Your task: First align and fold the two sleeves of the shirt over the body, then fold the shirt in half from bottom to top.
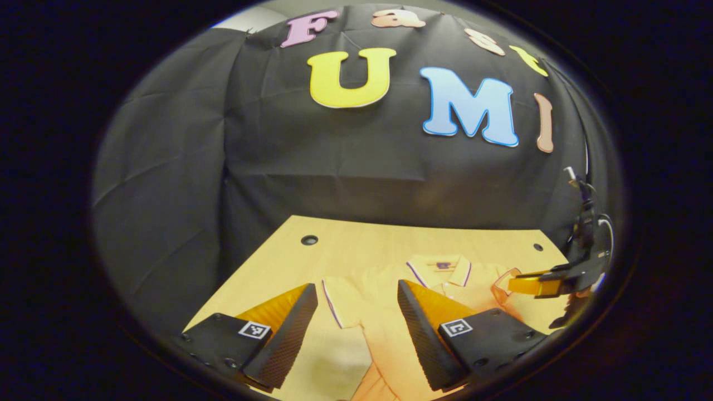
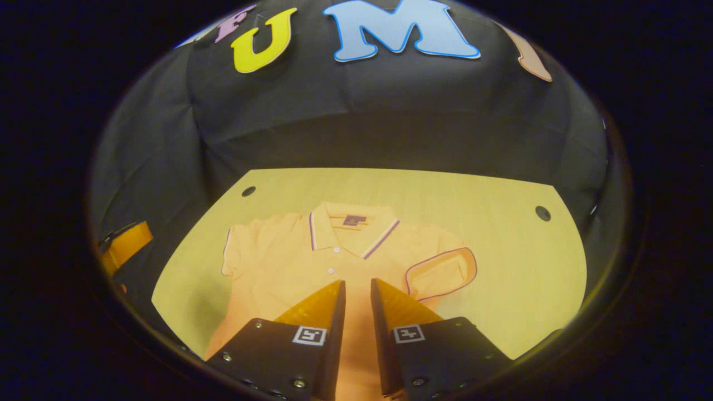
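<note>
An orange polo shirt [image 2: 289, 256] with a purple-trimmed collar [image 2: 352, 225] lies flat, collar away from me, on the wooden table [image 2: 501, 223]. Its right sleeve [image 2: 443, 273] is turned in toward the body, its trim forming a loop. My right gripper [image 2: 357, 283] hovers over the shirt's middle, fingers a narrow gap apart with nothing between them. In the left gripper view, my left gripper [image 1: 356, 288] stands wide open above the left sleeve [image 1: 341, 303], beside the collar [image 1: 440, 270]. The right gripper [image 1: 548, 283] shows near that view's right edge.
The table [image 1: 362, 236] has small round holes near its far corners [image 2: 248, 191] [image 2: 542, 213]. Black cloth walls close in the back and sides. Bare wood lies right of the shirt. My left gripper's finger [image 2: 125, 242] pokes in at the left of the right gripper view.
</note>
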`<action>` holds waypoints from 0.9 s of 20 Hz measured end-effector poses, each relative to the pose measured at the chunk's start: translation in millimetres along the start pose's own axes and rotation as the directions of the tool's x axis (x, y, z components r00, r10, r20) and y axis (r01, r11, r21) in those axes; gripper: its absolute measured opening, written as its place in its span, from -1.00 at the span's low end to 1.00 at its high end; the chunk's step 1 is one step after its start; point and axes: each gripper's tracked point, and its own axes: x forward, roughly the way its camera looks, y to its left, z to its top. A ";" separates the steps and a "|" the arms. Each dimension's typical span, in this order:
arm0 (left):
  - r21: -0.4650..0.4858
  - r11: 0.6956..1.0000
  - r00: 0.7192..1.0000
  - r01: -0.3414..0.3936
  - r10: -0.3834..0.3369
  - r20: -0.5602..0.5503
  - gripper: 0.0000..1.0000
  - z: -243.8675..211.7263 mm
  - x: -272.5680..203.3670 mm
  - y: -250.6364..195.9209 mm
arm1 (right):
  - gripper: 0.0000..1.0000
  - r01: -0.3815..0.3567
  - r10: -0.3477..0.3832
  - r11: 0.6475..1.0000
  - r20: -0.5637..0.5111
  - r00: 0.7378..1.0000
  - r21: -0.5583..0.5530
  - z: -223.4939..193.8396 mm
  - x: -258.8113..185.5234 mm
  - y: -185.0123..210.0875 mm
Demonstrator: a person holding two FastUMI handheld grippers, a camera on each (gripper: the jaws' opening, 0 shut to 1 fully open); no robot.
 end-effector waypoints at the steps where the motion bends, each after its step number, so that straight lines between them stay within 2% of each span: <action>1: 0.006 1.000 1.000 -0.003 0.003 -0.025 0.87 -10.8 13.1 2.8 | -0.41 0.004 -0.004 1.000 0.005 1.000 0.014 -4.6 -6.2 -3.8; 5: -0.012 1.000 0.993 -0.005 0.003 -0.119 0.92 -50.0 58.7 8.9 | -0.41 0.036 -0.037 0.997 0.011 0.999 0.072 -23.4 -35.6 -19.2; 9: -0.040 0.998 0.980 -0.038 0.029 -0.199 0.89 -87.1 94.9 18.8 | -0.41 0.083 -0.083 0.989 -0.004 0.997 0.122 -47.0 -63.7 -36.8; 18: -0.029 0.992 0.942 -0.121 0.106 -0.319 0.89 -148.2 144.2 44.1 | -0.41 0.198 -0.187 0.955 -0.073 0.980 0.222 -101.5 -105.2 -71.9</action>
